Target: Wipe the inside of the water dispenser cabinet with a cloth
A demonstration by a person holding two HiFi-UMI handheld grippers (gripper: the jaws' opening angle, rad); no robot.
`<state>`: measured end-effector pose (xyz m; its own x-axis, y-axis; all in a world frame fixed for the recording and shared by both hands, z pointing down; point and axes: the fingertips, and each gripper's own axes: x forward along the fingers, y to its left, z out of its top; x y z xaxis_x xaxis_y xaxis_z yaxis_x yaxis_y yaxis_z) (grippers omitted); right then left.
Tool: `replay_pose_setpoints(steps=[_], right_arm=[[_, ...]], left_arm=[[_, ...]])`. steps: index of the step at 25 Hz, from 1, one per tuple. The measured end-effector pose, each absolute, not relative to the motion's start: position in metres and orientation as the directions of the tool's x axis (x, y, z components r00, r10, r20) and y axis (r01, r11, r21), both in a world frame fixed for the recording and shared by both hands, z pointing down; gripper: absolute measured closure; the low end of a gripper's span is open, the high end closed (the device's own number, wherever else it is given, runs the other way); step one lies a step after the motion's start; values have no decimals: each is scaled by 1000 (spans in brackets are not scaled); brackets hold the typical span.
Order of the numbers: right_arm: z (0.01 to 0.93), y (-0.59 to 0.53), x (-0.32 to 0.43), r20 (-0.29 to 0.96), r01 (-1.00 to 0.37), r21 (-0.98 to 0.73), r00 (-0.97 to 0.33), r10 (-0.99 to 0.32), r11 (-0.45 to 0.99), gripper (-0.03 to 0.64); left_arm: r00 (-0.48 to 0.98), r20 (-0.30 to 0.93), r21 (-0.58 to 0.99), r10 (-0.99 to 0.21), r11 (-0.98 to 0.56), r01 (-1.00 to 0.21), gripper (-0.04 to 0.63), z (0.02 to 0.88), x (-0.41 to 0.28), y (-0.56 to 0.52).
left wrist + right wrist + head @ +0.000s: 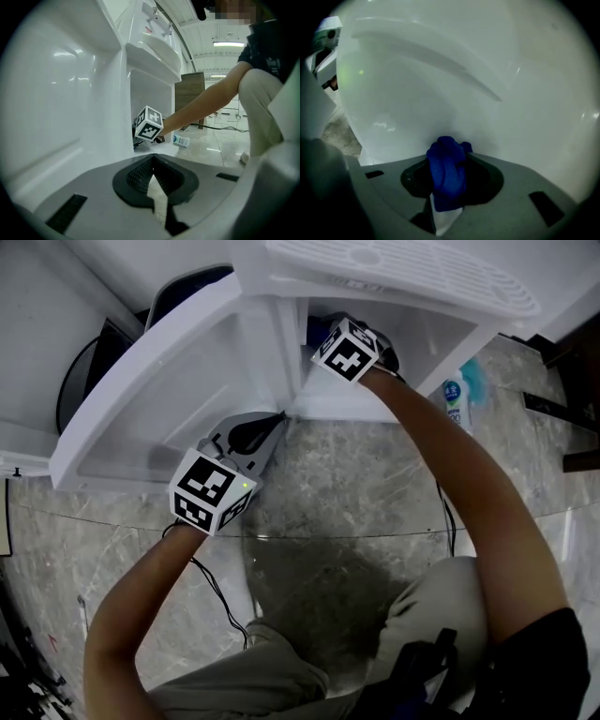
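glossy white plastic cabinet (464, 70), textured blue cloth (447, 171), polished stone floor (375, 484).

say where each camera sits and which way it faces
Head view: on the person's head, looking steeply down at the open cabinet door and floor; both arms, left gripper, right gripper show.
Left gripper view: on the left gripper, looking along shut jaws toward the cabinet opening; right arm and a leg show.
Right gripper view: inside the cabinet, facing its white wall over the clamped blue cloth; no body.
Shared: head and left gripper views both show the right gripper's cube and the bottle.
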<state>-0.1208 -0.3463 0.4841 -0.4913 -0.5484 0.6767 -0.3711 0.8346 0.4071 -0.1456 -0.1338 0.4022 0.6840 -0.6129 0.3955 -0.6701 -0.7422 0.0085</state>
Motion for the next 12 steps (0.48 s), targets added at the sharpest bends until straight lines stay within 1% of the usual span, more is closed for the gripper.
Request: replay_pose_setpoints(steps=[3,6,9,12], right_arm=[[481,-339,-119,679,-371,397,-496,-541,839,505],[469,-329,-120,661,-385,362,-536,-525,849,505],[449,-323,-120,600,-445,326,-584,-547,834,505],[418,-324,-118,508,-520,289,-629,-589,804,505]], left_arm=[[688,403,-1,-604,-752,-660,588,401,-145,-129],[702,392,-12,-595,-766,-643,588,394,-136,-129],[716,374,-25,-590,-777,-628,588,384,-125,-135],[726,348,-34,-592,-782,-622,588,372,-114,-140]])
